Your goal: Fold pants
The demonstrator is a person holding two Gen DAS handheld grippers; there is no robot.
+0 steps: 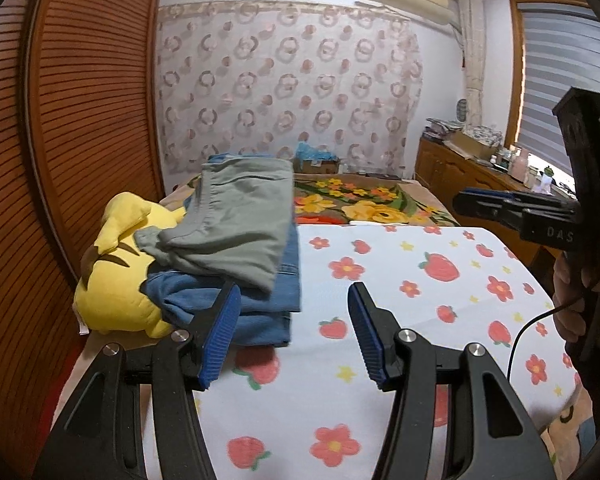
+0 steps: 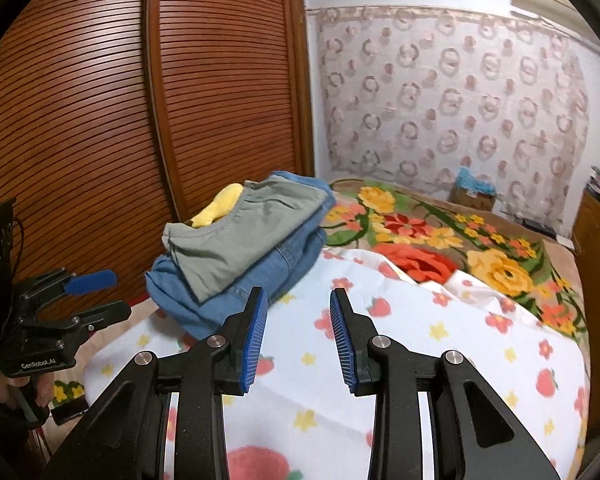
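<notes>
**Folded pants stacked on the bed, both grippers empty**

We see the grey pants folded flat atop folded blue jeans, the stack resting at the left edge of the strawberry sheet. A yellow plush lies just left of the stack, touching it, beside the wardrobe. Beyond the sheet, a floral blanket covers the far part of the bed.

We hold the left gripper low over the sheet, jaws wide apart and holding nothing; its left pad overlaps the near edge of the jeans in view, though we cannot tell whether it touches them. The right gripper hovers over the sheet near the stack, jaws likewise parted and empty. In the left wrist view it appears at the far right.
</notes>
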